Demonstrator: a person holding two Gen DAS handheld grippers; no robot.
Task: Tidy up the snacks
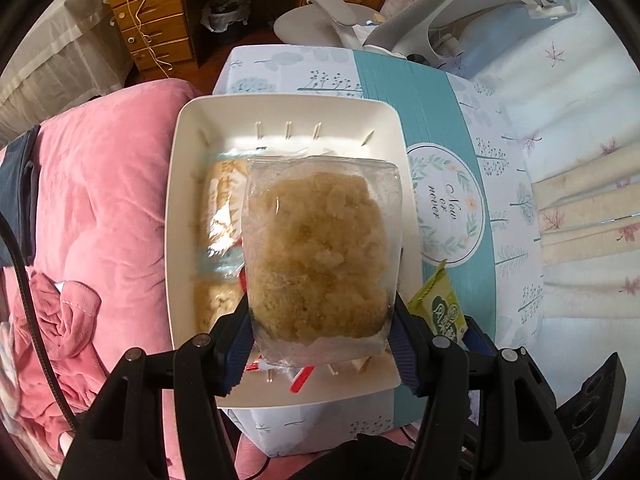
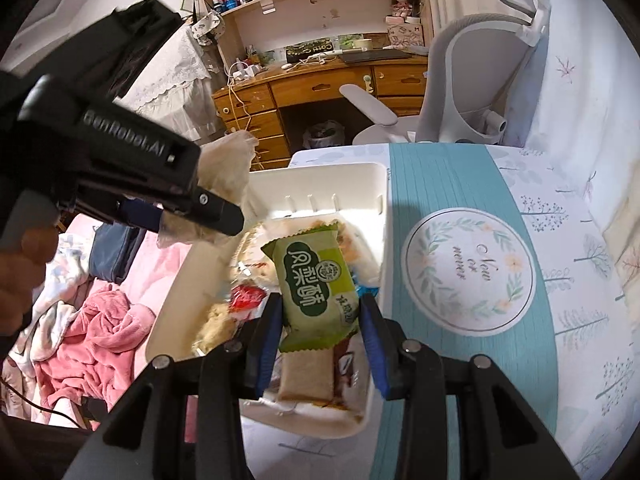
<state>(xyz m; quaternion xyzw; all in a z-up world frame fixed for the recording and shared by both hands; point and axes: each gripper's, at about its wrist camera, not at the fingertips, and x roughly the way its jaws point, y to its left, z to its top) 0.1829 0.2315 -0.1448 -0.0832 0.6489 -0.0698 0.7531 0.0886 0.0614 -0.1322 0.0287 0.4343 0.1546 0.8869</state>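
Snacks are gathered in a white tray [image 1: 188,200] that sits on a small table [image 1: 492,148] covered with a pale tree-print cloth and a teal runner. Directly below the left gripper [image 1: 322,320], whose blue-padded jaws are clenched on the lower sides of a clear bag of pale crumbly snack [image 1: 320,256], the tray lies open, so the bag hangs above the tray's middle. Under the bag and toward the gripper's left side, a long clear-wrapped pack of beige biscuits [image 1: 222,216] rests along the tray's left wall, and bits of red-and-white wrapper [image 1: 300,376] show just past the bag's lower edge. The right gripper [image 2: 320,328] grasps a green pineapple-cake packet [image 2: 314,280] between its blue pads, the packet standing up ahead of the jaws over the near right part of the tray [image 2: 320,176]. Beneath that packet lie a beige wafer bar [image 2: 306,376] and a brown-wrapped piece, and to the gripper's left a small red-wrapped sweet [image 2: 248,296] sits among other loose packs. In the right wrist view the left gripper [image 2: 224,216] reaches in from the upper left with its bag [image 2: 228,164] in front of the tray's far left corner. Left of the table lies a pink blanket [image 1: 104,184]; beyond it stand a wooden desk [image 2: 320,88] and a grey-white chair [image 2: 468,80].
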